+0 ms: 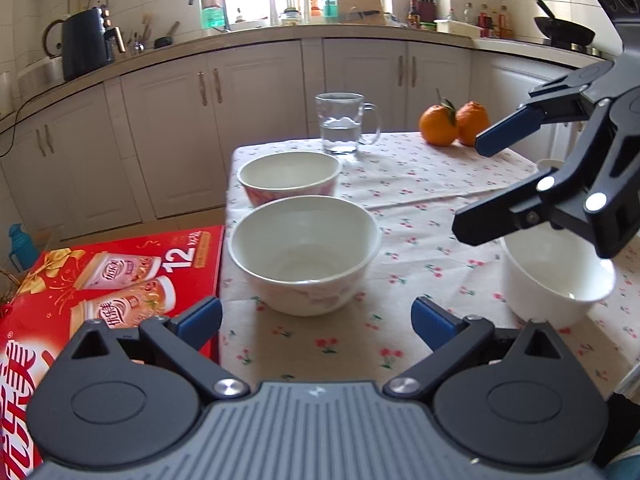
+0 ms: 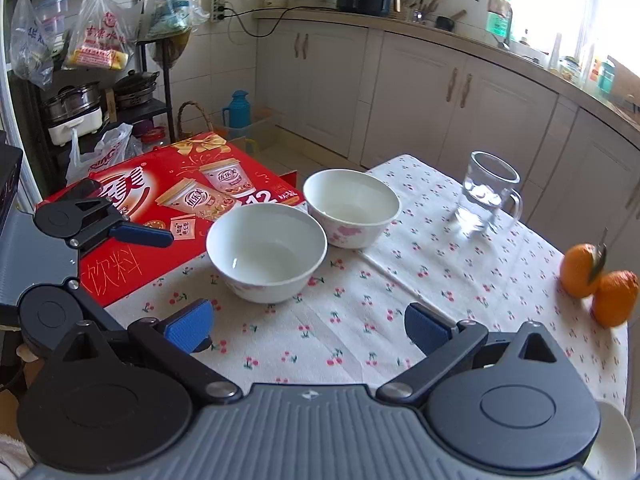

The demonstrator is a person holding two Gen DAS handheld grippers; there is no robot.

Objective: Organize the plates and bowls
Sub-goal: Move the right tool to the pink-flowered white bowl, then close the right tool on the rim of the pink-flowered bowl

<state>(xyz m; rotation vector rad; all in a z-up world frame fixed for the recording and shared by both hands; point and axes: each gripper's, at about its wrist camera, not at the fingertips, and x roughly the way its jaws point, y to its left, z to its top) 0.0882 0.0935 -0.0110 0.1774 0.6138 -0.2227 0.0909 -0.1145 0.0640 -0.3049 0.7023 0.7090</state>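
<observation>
two white bowls with pink floral prints sat close together near the cherry-print tablecloth's edge in a kitchen; left gripper and right gripper both gaped, empty

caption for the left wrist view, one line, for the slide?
Open left gripper faces two empty bowls, near bowl and far bowl, on a cherry-print tablecloth; open right gripper above a third bowl.

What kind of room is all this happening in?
A home kitchen, most likely. A long counter with cream cabinets runs along the wall, a wok sits at its far right, and a small table with a cherry-print cloth holds bowls.
</observation>
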